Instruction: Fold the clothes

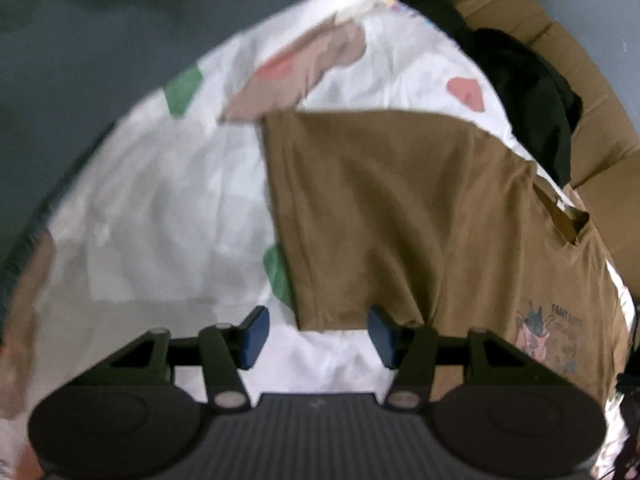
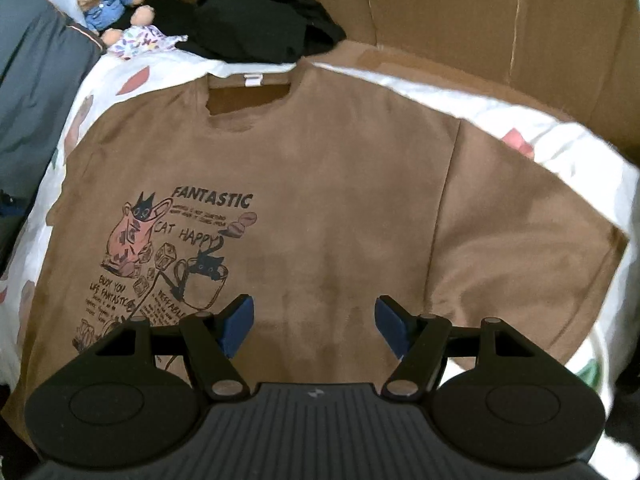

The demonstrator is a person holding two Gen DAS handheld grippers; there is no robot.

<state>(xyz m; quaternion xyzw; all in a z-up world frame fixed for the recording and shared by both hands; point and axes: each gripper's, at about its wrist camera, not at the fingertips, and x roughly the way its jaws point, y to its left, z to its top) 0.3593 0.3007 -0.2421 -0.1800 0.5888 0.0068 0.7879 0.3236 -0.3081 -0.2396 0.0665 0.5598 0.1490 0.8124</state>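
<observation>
A brown T-shirt (image 2: 340, 200) with a black and pink cat print lies spread flat, front up, on a white patterned sheet (image 2: 560, 152). Its collar points away from me in the right wrist view. My right gripper (image 2: 314, 330) is open and empty, just above the shirt's lower middle. In the left wrist view the shirt's left sleeve (image 1: 360, 220) stretches toward me. My left gripper (image 1: 318, 334) is open and empty at the sleeve's end, with the cuff edge between its blue pads.
A black garment (image 2: 260, 20) lies beyond the collar, also in the left wrist view (image 1: 528, 92). A teddy bear (image 2: 108, 4) sits at the back left. Cardboard boxes (image 2: 480, 20) stand behind and to the right. Grey bedding (image 2: 36, 80) lies left.
</observation>
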